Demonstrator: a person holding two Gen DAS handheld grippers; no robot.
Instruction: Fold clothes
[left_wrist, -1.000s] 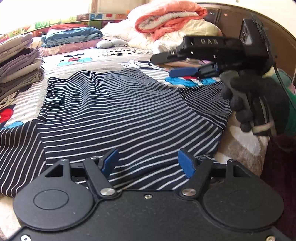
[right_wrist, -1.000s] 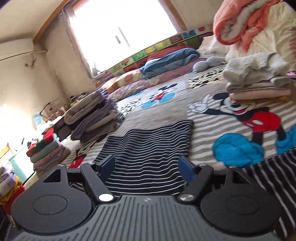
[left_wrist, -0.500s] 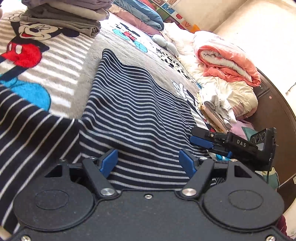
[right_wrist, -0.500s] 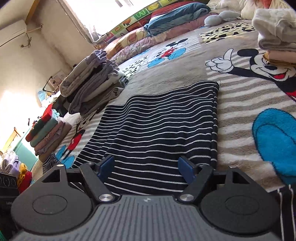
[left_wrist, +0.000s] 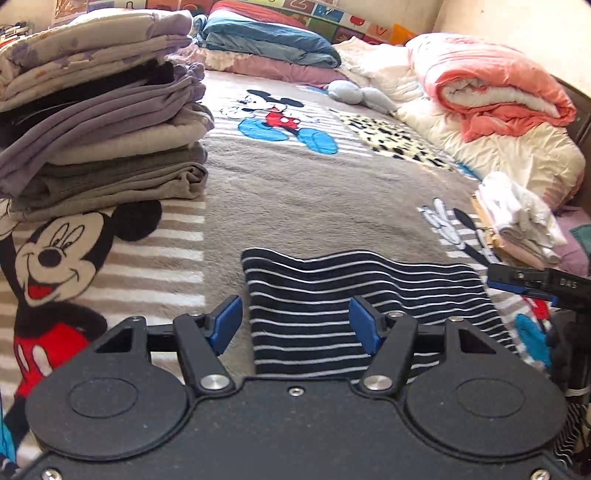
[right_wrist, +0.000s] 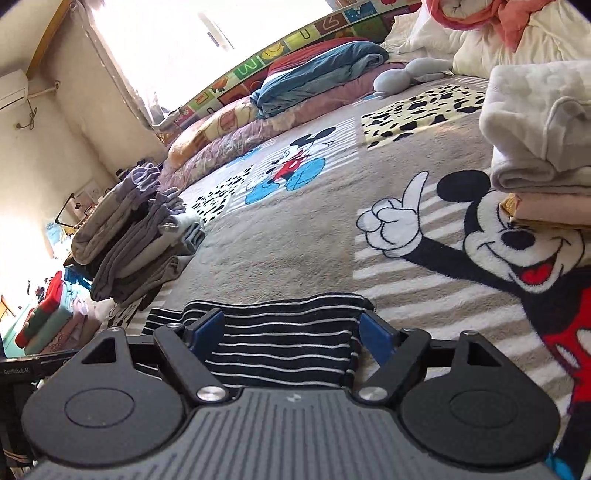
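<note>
Left wrist view: the left gripper (left_wrist: 295, 325) hangs spread over the near left edge of the striped garment (left_wrist: 354, 295), which lies flat on the blanket (left_wrist: 314, 192), with bare room beyond and a folded stack (left_wrist: 99, 122) to the left. Right wrist view: the right gripper (right_wrist: 291, 332) is spread across the garment's far end, possibly doubled already; how many folds remain I cannot tell.

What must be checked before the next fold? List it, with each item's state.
1. Left gripper open: ok.
2. Right gripper open: ok.
3. Striped garment directly ahead of both grippers: ok.
4. Garment's far edge straight: not ok, it is wavy.
5. Grey folded stack apart from the garment: ok.
6. Fingertips touching the cloth: cannot tell.
</note>
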